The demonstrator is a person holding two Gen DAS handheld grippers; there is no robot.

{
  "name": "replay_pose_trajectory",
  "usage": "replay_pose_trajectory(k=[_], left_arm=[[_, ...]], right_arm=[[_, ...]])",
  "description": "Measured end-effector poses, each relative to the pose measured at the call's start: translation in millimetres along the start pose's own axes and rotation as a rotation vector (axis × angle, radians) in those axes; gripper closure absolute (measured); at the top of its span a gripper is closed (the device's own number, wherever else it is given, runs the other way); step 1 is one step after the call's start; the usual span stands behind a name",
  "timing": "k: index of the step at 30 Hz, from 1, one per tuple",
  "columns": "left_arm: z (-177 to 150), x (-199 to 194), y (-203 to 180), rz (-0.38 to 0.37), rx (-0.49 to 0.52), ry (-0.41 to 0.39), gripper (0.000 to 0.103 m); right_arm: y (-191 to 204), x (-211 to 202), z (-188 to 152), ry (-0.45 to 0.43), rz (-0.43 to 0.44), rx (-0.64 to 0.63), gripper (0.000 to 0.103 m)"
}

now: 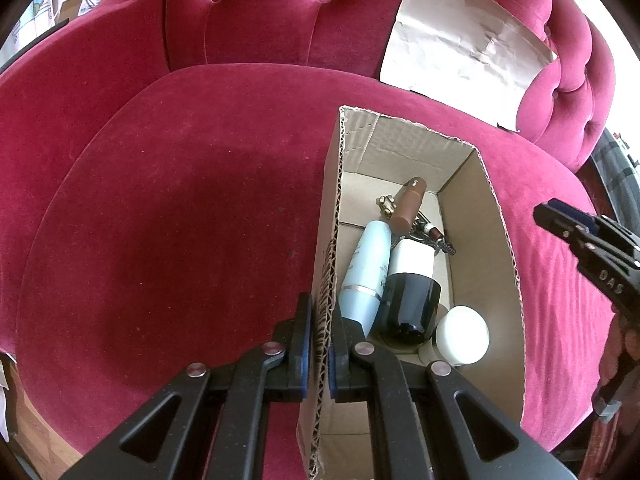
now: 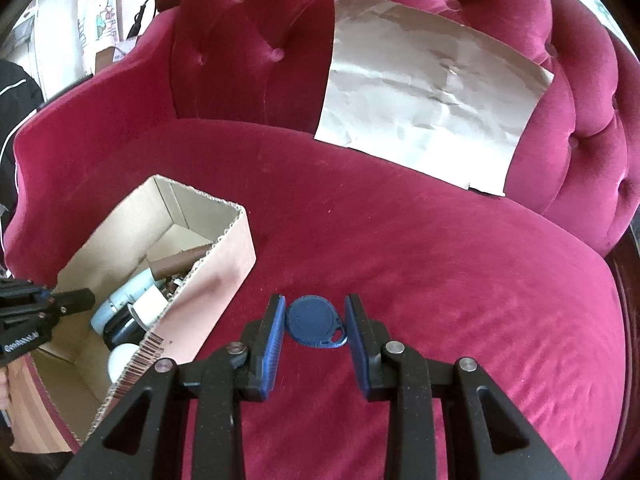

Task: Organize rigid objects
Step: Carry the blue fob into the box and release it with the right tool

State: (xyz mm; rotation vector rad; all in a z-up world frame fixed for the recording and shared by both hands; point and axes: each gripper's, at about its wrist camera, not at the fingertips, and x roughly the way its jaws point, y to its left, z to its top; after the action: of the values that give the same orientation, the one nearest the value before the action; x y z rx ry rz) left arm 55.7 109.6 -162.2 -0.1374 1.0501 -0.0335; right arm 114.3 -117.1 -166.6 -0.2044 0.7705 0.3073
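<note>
An open cardboard box (image 1: 496,240) sits on the red velvet seat (image 1: 180,220). In it lie a pale blue bottle (image 1: 366,268), a black and white bottle (image 1: 410,296), a brown tube (image 1: 408,204), a white round lid (image 1: 462,334) and small metal bits. My left gripper (image 1: 319,308) is shut on the box's left wall. In the right wrist view my right gripper (image 2: 316,308) is open, its fingers on either side of a blue key fob (image 2: 314,322) lying on the seat, right of the box (image 2: 208,280). The right gripper also shows in the left wrist view (image 1: 552,216).
A crumpled sheet of pale paper (image 2: 424,92) leans against the tufted backrest (image 2: 260,40). The seat's front edge drops off at the right (image 2: 616,320). Cluttered room items show at the far left behind the armrest.
</note>
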Motion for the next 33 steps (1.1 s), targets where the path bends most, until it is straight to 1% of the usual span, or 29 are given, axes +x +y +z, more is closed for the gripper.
replay_pose_trajectory(k=[10, 15, 23, 33], left_arm=[[0, 0, -1, 0.0, 0.0, 0.0, 0.097], [0, 0, -1, -0.001, -0.001, 0.0, 0.097], [0, 0, -2, -0.001, -0.001, 0.0, 0.097], [0, 0, -2, 0.0, 0.001, 0.001, 0.097]], right_arm=[[3, -23, 7, -0.039, -0.001, 0.022, 0.071], [6, -32, 15, -0.056, 0.035, 0.039, 0.071], [25, -41, 30, -0.084, 0.069, -0.009, 0.071], [57, -41, 45, -0.093, 0.131, -0.079, 0.071]])
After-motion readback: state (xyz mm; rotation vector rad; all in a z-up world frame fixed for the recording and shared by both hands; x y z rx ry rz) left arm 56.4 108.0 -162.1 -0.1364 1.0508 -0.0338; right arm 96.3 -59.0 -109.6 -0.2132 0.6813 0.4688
